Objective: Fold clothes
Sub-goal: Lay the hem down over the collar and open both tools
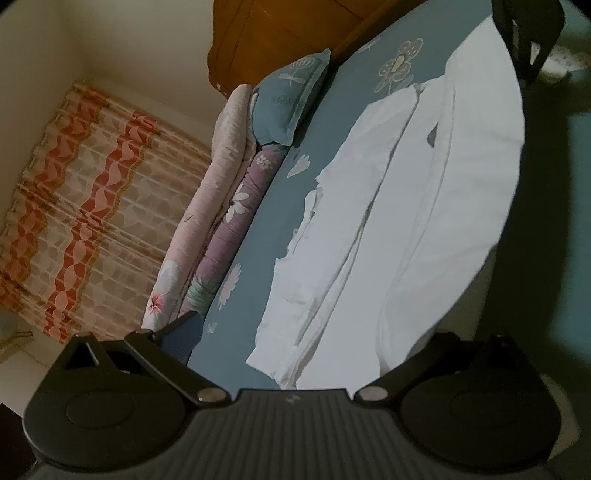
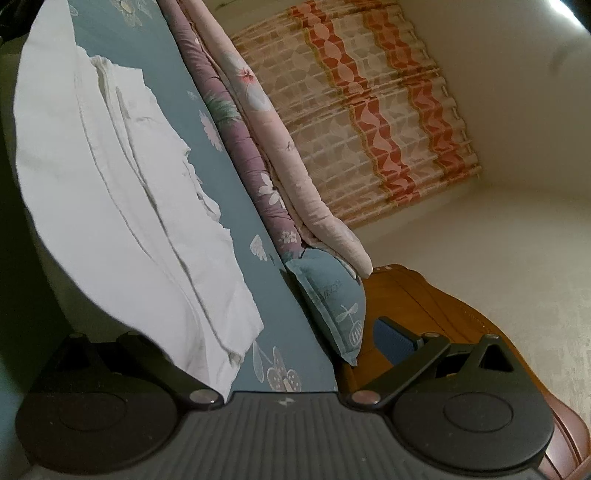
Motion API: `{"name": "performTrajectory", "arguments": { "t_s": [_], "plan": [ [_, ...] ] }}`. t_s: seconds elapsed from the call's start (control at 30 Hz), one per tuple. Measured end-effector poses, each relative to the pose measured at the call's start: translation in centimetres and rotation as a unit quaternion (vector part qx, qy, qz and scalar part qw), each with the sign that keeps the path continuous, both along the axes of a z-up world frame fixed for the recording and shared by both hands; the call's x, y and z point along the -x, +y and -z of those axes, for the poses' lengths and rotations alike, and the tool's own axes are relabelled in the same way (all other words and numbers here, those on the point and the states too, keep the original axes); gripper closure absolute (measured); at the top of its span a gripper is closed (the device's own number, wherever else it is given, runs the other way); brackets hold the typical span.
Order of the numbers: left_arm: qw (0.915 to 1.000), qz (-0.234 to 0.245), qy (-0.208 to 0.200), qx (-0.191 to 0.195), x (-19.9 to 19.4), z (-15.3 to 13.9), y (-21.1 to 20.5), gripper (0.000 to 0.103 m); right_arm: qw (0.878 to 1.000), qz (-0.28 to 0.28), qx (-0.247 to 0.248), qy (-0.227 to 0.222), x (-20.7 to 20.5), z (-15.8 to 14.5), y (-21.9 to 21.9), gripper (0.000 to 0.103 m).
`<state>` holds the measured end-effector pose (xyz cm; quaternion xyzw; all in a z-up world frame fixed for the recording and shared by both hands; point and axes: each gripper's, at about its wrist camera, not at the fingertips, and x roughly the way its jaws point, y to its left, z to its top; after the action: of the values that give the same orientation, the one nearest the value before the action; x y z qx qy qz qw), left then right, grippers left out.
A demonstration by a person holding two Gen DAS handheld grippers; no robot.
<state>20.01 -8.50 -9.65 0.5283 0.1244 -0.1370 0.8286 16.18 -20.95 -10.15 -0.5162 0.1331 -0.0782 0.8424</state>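
While the white garment (image 1: 388, 221) lies spread lengthwise on the blue flowered bedsheet (image 1: 258, 236), nothing rests on top of it, and its long folds and ruffled edge show plainly in both wrist views (image 2: 129, 192). On the far side of the garment a rolled purple quilt (image 1: 236, 206) and a pale pink quilt (image 1: 199, 221) run along the bed's edge, touching each other. At the head end of those rolls a blue pillow (image 1: 284, 107) stands tilted against the wooden headboard (image 1: 280, 33). Behind the quilts hangs one curtain (image 1: 85, 206) with wavy red bands, set against plain cream walls.

The left gripper (image 1: 299, 354) hangs over the near end of the garment with its fingers spread wide; one blue pad (image 1: 186, 332) shows. The right gripper (image 2: 280, 354) is likewise spread wide, holding nothing, its blue pad (image 2: 397, 341) near the pillow (image 2: 332, 299). Its dark frame also shows in the left view's top corner (image 1: 528, 40).

Counted: one garment, two quilts, one pillow, one curtain, two grippers.
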Motion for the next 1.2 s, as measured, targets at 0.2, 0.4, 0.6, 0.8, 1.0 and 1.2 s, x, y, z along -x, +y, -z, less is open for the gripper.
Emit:
{"name": "performTrajectory", "arguments": {
  "t_s": [0.2, 0.4, 0.6, 0.8, 1.0, 1.2],
  "plan": [
    [0.9999, -0.004, -0.004, 0.009, -3.6, -0.2, -0.1, 0.000, 1.000, 0.003, -0.002, -0.004, -3.7, -0.4, -0.3, 0.000],
    [0.9997, -0.005, -0.021, 0.013, -7.8, -0.6, -0.1, 0.000, 1.000, 0.013, 0.001, -0.016, -8.0, -0.2, -0.6, 0.000],
    [0.9996, -0.004, -0.022, 0.017, -11.4, -0.3, 0.2, 0.000, 1.000, 0.013, 0.008, -0.022, -12.2, 0.2, -0.8, 0.000],
    [0.9992, -0.008, -0.034, 0.017, -15.1, 0.0, 0.2, 0.000, 0.999, 0.015, 0.010, -0.030, -16.4, 0.1, -1.2, 0.000],
    [0.9994, -0.012, -0.023, 0.022, -18.8, 0.9, 0.4, 0.000, 1.000, 0.014, 0.010, -0.019, -20.2, 0.8, -1.2, 0.000],
    [0.9992, -0.026, 0.009, 0.031, -21.5, 2.5, 0.4, 0.000, 1.000, 0.014, -0.002, 0.007, -23.3, 2.3, -1.4, 0.000]
  ]
}}
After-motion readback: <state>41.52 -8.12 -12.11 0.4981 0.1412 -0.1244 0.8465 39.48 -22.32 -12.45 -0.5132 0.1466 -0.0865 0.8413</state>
